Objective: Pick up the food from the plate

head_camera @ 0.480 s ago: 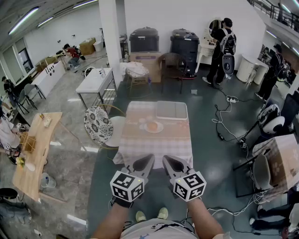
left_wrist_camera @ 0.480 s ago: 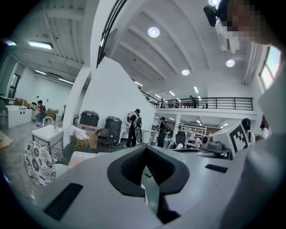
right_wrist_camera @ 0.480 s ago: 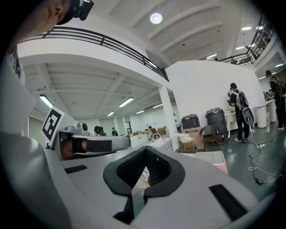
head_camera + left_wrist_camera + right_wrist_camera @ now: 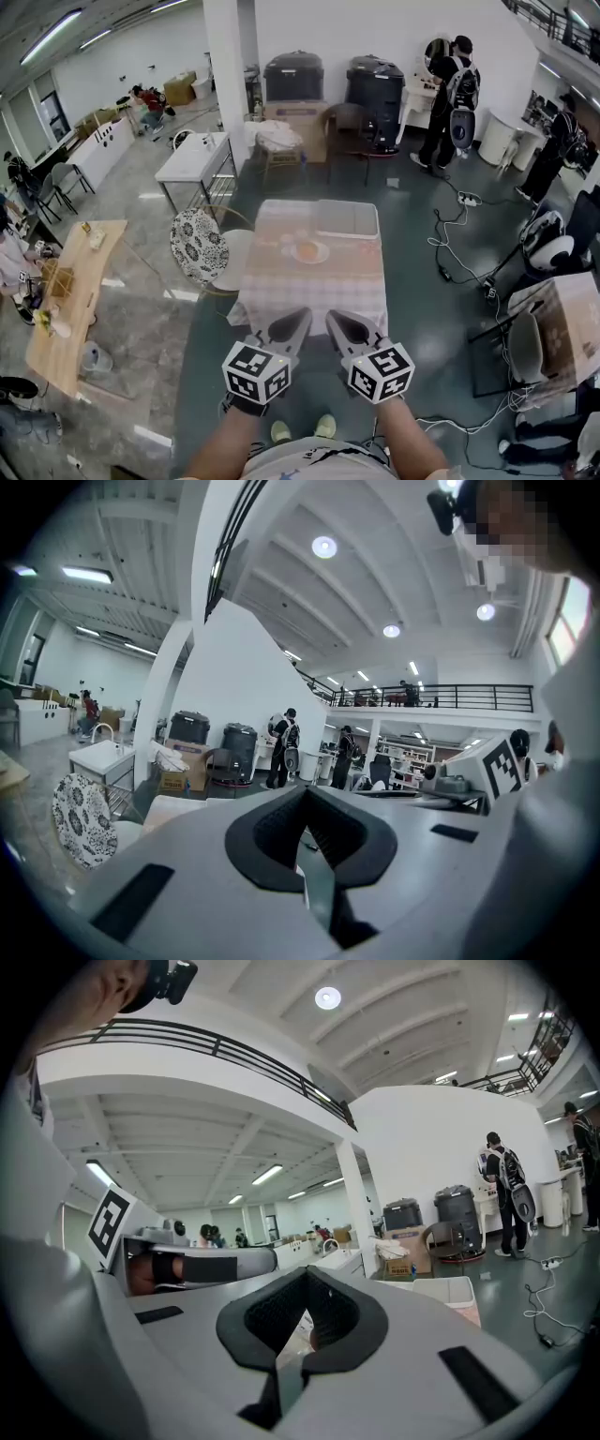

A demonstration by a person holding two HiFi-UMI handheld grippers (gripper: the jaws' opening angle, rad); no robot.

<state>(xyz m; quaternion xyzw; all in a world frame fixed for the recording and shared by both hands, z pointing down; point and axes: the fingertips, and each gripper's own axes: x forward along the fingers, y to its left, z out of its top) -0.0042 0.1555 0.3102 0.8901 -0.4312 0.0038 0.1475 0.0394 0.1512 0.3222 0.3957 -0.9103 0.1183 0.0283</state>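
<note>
Checked-cloth tabletop (image 4: pixel 314 286) bearing round pale plate (image 4: pixel 324 253) of food (image 4: pixel 307 249); left gripper (image 4: pixel 302 317), right gripper (image 4: pixel 332 318) closed, empty.

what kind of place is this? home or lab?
Likely a big open lab or workshop hall, not a home: a lone clothed table on bare floor, loose cables, a mezzanine railing, and people wearing backpack rigs.

Bright, even indoor light comes from ceiling strip lights (image 4: pixel 45 39) at the head view's upper left and round ceiling lamps (image 4: pixel 323 547) in both gripper views. Shadows are soft. The glossy floor (image 4: pixel 150 197) shows pale glare. Edges bend strongly, and the gripper views' corners go black.
</note>
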